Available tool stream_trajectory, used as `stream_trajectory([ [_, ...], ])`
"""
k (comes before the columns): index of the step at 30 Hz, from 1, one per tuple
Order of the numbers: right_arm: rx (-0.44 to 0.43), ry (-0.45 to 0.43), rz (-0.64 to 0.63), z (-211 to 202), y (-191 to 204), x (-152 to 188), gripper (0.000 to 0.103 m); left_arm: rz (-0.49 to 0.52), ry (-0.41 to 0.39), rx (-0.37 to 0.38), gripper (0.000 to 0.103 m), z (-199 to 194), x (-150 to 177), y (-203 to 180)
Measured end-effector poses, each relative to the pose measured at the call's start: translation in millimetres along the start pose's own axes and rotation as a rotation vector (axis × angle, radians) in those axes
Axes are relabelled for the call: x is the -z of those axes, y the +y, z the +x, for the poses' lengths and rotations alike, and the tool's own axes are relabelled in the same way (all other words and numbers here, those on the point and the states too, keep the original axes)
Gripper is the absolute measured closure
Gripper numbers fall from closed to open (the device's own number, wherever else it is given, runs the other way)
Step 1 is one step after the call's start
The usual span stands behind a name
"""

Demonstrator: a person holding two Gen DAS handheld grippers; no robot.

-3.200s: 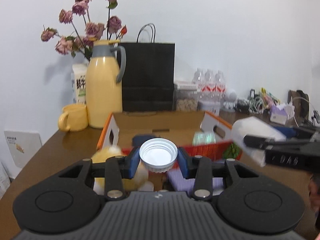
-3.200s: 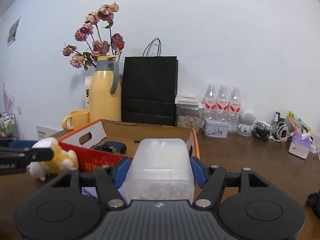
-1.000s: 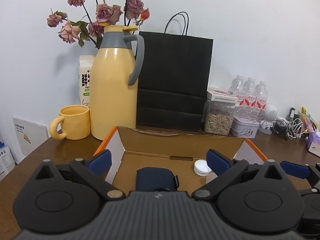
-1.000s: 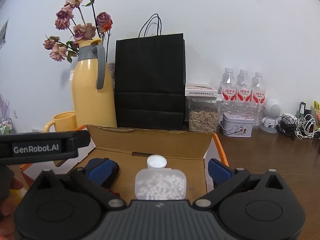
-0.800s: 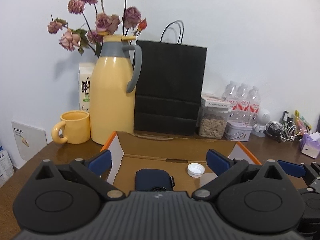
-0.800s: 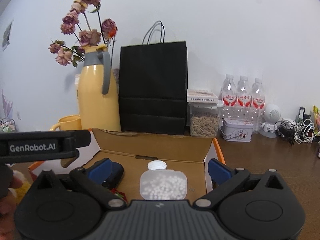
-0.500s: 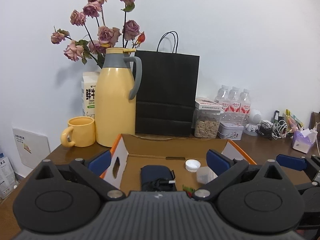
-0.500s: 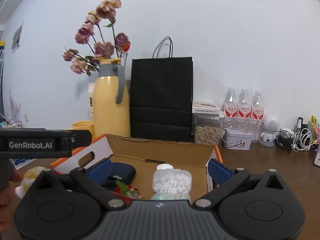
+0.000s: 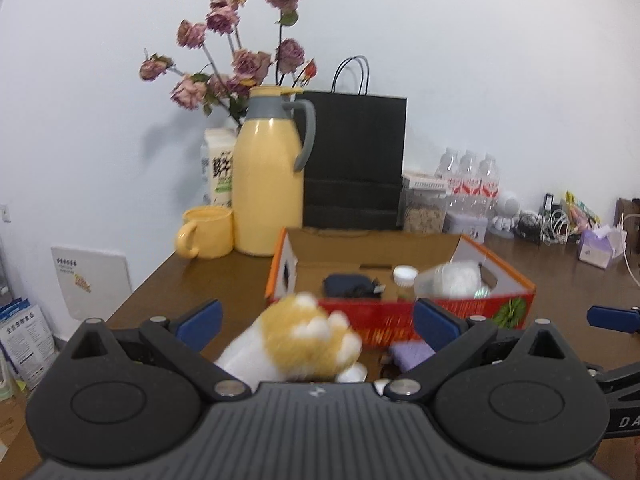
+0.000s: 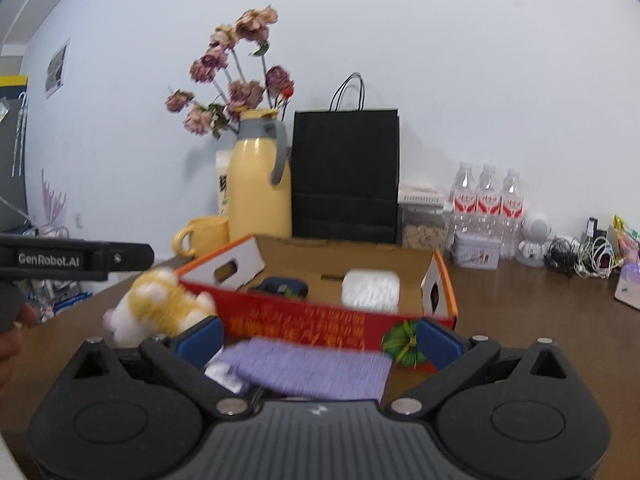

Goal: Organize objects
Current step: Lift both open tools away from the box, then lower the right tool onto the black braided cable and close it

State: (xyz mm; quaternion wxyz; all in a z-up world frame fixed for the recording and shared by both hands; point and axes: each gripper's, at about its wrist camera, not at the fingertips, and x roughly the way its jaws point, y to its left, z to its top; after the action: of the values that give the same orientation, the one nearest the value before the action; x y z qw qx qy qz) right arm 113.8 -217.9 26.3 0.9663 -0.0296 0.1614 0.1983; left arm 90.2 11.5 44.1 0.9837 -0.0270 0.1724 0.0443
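Left tool (image 9: 315, 317): jaws spread wide, empty; yellow-and-white plush toy (image 9: 298, 340) lying between them on the tabletop (image 9: 208, 284), blurred. Right tool (image 10: 319, 335): jaws spread wide, empty; purple cloth (image 10: 316, 368) between them, in front of the box. Cardboard box (image 9: 400, 312), red front wall: holds dark blue pouch (image 9: 348, 285), white cap (image 9: 405, 273), translucent container (image 9: 452, 280). Behind: yellow mug (image 9: 206, 232), yellow thermos jug (image 9: 268, 176), dried roses (image 9: 236, 60), black paper bag (image 9: 354, 160), water bottles (image 9: 470, 180)
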Motion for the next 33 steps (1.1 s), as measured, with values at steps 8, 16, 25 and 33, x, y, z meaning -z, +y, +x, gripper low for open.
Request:
stream_trajectory([
  [8, -0.004, 0.113, -0.001, -18, 11, 37, 0.000, 0.001, 0.066, -0.004, 0.000, -25, 35, 23],
  [16, 0.007, 0.157, 0.011, -20, 13, 48, 0.000, 0.013, 0.076, 0.024, 0.000, -32, 46, 29],
  [25, -0.012, 0.226, 0.015, 8, 15, 47, 0.000, -0.008, 0.082, -0.003, 0.000, -28, 48, 41],
  [33, -0.009, 0.301, 0.044, 59, 20, 38, 0.000, -0.027, 0.096, -0.022, 0.000, -27, 51, 51],
])
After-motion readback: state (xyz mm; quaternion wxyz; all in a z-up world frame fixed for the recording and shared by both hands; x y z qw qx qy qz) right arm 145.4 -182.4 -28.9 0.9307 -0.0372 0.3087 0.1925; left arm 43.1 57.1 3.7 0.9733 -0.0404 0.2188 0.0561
